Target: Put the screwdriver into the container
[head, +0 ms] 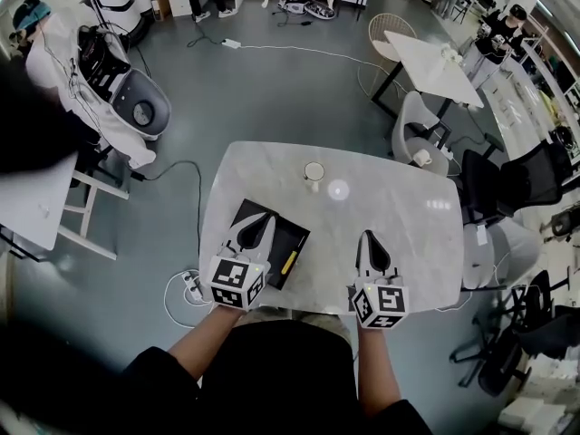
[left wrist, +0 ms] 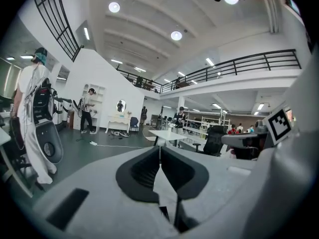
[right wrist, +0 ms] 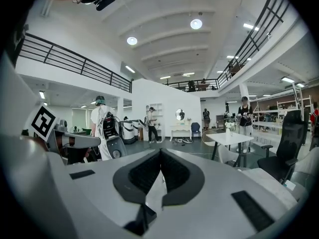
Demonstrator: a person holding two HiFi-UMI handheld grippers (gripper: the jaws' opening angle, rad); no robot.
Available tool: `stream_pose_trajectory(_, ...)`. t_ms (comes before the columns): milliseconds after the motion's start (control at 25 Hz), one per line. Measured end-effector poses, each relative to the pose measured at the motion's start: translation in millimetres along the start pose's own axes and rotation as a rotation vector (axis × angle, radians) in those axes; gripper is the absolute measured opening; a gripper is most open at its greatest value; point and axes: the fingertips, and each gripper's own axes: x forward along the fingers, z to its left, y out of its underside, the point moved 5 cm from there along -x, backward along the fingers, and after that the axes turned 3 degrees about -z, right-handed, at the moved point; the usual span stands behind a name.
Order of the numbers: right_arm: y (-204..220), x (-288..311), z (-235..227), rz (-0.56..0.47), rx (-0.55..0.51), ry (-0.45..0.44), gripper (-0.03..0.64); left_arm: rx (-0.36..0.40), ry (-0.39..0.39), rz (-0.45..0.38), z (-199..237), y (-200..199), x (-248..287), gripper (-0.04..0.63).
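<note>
A black flat container [head: 292, 232] lies on the left part of the pale marble table [head: 408, 234]. A yellow-handled screwdriver [head: 289, 263] rests in it near its front right edge. My left gripper [head: 263, 218] hovers over the container's left half, just left of the screwdriver, with its jaws together and nothing between them. My right gripper [head: 367, 236] is over bare tabletop to the right, also shut and empty. In the left gripper view the left gripper [left wrist: 159, 149] points level at the room; in the right gripper view the right gripper [right wrist: 160, 151] does the same.
A small white cup [head: 314, 172] stands at the table's far middle. A power strip [head: 192, 285] and cables lie on the floor at the left. Office chairs [head: 517, 184] and a second white table [head: 426, 66] stand to the right and behind. A person [head: 54, 53] stands far left.
</note>
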Motion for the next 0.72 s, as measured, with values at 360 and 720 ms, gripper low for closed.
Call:
stream_pose_trajectory(360, 0.6, 2.3, 0.0, -0.005, -0.016, 0.013, 0.011, -0.014, -0.004, 0.022, 4.1, 8.3, 1.7, 0.025)
stream_pose_trajectory(720, -2.3, 5.8, -1.5, -0.009, -0.02, 0.011, 0.011, -0.013, 0.013, 0.035, -2.0, 9.6, 7.5, 0.025)
